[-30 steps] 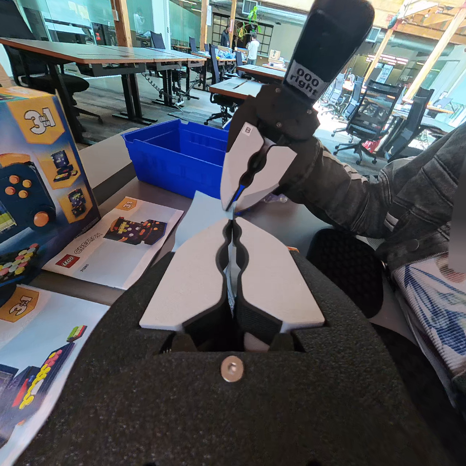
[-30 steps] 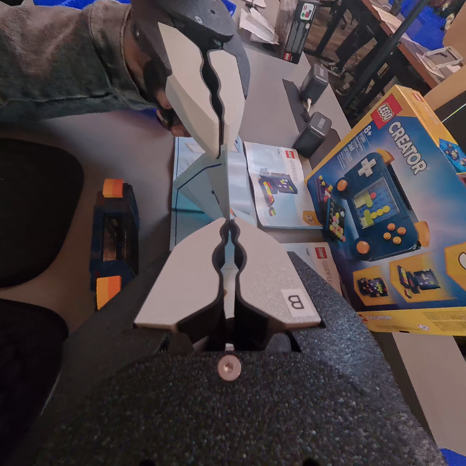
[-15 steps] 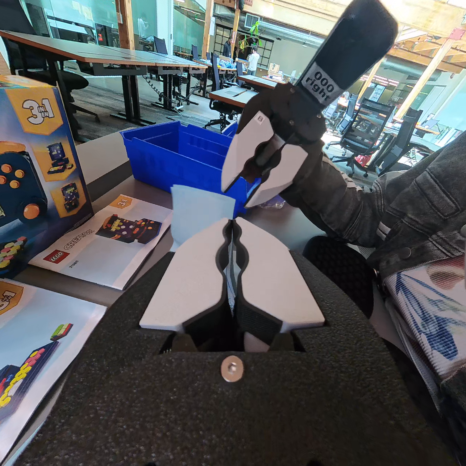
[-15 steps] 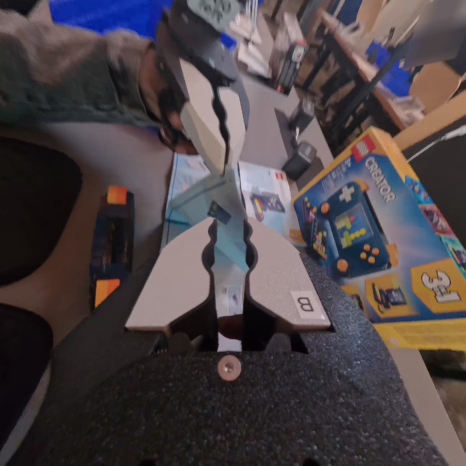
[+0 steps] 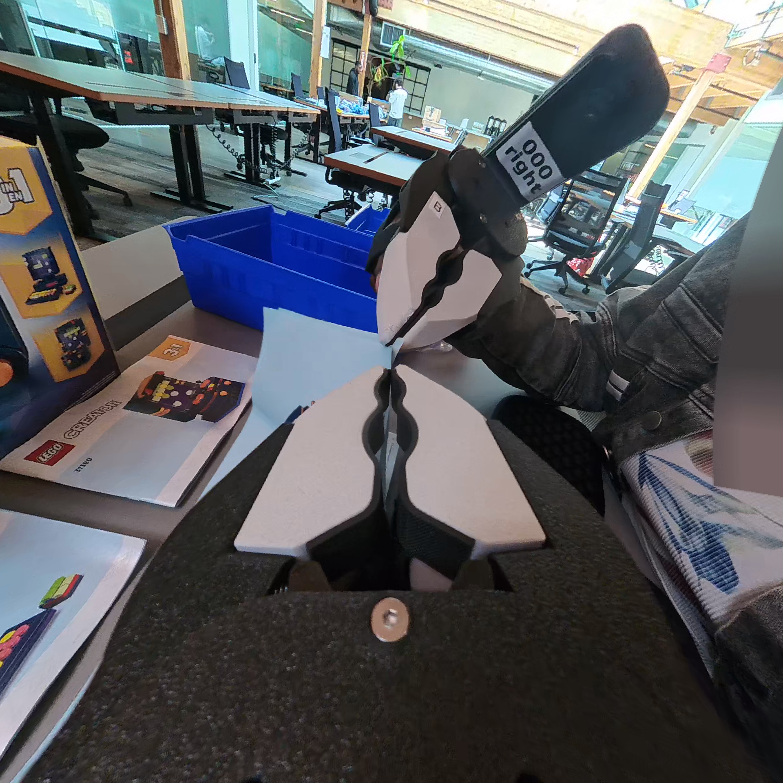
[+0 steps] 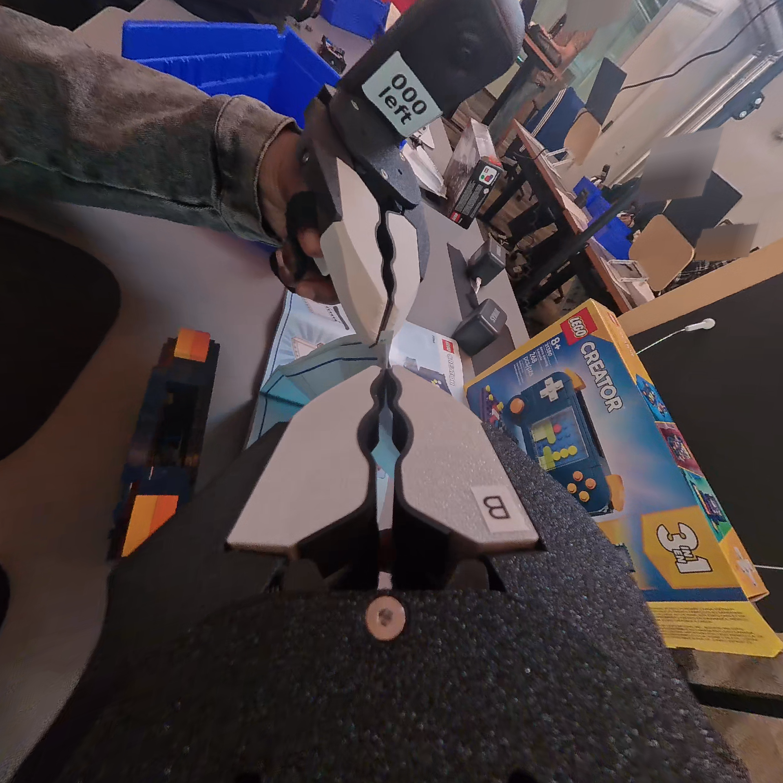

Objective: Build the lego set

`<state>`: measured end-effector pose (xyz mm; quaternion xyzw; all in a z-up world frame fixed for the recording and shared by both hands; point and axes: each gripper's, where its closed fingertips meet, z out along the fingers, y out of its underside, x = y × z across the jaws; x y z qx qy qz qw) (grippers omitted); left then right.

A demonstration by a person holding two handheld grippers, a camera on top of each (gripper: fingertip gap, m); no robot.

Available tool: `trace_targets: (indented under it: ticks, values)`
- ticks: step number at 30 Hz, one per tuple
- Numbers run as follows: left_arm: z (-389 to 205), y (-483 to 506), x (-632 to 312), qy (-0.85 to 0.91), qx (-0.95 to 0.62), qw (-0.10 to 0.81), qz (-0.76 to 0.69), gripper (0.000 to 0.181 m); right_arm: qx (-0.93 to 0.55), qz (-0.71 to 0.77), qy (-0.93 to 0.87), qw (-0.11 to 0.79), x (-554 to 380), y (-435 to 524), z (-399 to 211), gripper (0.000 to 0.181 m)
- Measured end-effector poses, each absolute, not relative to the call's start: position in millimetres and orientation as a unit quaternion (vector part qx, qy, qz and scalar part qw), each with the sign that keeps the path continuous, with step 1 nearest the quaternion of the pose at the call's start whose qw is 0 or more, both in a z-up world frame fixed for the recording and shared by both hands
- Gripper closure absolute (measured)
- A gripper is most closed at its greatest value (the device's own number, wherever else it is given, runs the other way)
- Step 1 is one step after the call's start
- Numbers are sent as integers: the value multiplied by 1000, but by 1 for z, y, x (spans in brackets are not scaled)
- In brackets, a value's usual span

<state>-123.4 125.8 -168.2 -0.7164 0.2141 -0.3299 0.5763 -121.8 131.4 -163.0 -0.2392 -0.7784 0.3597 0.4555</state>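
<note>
A light blue page of the open instruction booklet [image 5: 313, 360] stands lifted off the grey table. My left gripper [image 5: 389, 373] is shut on the page's edge, and paper shows between its fingers. My right gripper [image 5: 390, 344] faces it from above and is shut on the same page's corner. In the right wrist view my right gripper [image 6: 386, 373] is shut with the blue page [image 6: 322, 368] in its jaws, and the left gripper [image 6: 378, 344] comes down tip to tip. A partly built dark blue Lego model with orange corners [image 6: 165, 440] lies on the table to the left.
The Lego set box [image 6: 593, 445] lies at the right and shows in the left wrist view [image 5: 38, 296]. Two more booklets [image 5: 127, 423] [image 5: 42, 593] lie at the left. A blue bin [image 5: 271, 271] stands behind. Black adapter blocks [image 6: 483, 326] and a black pad [image 5: 551, 445] sit nearby. Only a small space, under 4 cm, lies between the two pairs of fingers.
My right gripper opened and drew back half a second ago, then came back and shut on the page corner. The page swung from edge-on to leaning left. My left gripper stayed shut.
</note>
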Motion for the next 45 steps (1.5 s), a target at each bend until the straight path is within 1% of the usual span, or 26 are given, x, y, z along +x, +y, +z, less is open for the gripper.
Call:
trace_targets:
  ticks: [3,6,8,9,10,12,13,15,18,19,21,24,26,27,28,30,32,34,35,37,38,40,42,44,45]
  values:
    - [-167,126,-129,203,-715,581,-330,181,-237,342,-783,461,-119,138,-165,181]
    - [-163,127,-141,178,-712,594,-329,181,-229,327,-808,434,-109,142,-173,181]
    - [-160,127,-152,151,-716,605,-314,181,-240,298,-844,376,-95,146,-190,181]
    - [-159,127,-158,133,-718,612,-303,181,-261,287,-859,335,-85,150,-200,178]
    - [-159,126,-167,111,-724,619,-285,181,-289,276,-867,297,-77,155,-208,170]
    - [-165,121,-188,65,-744,628,-219,181,-336,262,-865,265,-69,167,-214,159]
    - [-168,116,-200,44,-755,630,-176,181,-350,265,-857,270,-69,171,-211,158]
    - [-175,100,-224,1,-774,630,-70,181,-375,283,-832,295,-77,177,-201,163]
    - [-180,70,-246,-45,-781,618,76,181,-410,332,-797,293,-95,168,-197,169]
    - [-185,60,-251,-56,-786,603,123,181,-422,352,-788,277,-103,160,-202,172]
    - [-198,39,-261,-65,-795,557,230,181,-439,378,-788,212,-116,140,-225,174]
    - [-228,10,-274,-45,-811,432,393,180,-449,382,-795,141,-139,125,-266,179]
    - [-246,-5,-279,-15,-813,344,469,180,-448,404,-791,104,-153,115,-281,181]
    - [-256,-10,-278,-7,-819,320,476,177,-446,418,-786,93,-160,111,-284,181]
    - [-264,-12,-274,-12,-830,316,460,172,-438,434,-782,86,-167,106,-286,181]
    - [-268,-9,-263,-28,-842,349,411,165,-427,451,-778,94,-181,101,-292,181]
    - [-254,-5,-259,-29,-834,372,407,161,-422,422,-795,111,-189,104,-311,181]
    - [-231,13,-246,19,-815,417,403,162,-414,386,-816,120,-191,109,-332,181]
    - [-222,30,-231,67,-802,454,381,165,-402,395,-815,129,-192,107,-334,181]
    - [-221,69,-190,161,-788,517,292,171,-391,404,-816,135,-192,107,-334,181]
    - [-233,85,-173,202,-796,518,239,172,-388,407,-817,130,-191,106,-334,179]
    - [-266,110,-173,236,-820,479,208,174,-374,408,-823,124,-186,106,-334,176]
    - [-294,124,-188,271,-830,435,223,176,-355,407,-833,120,-179,112,-335,181]
    - [-327,119,-198,297,-858,361,214,176,-335,411,-841,108,-167,119,-335,181]
    - [-333,117,-200,291,-860,360,213,179,-328,412,-844,104,-162,123,-335,181]
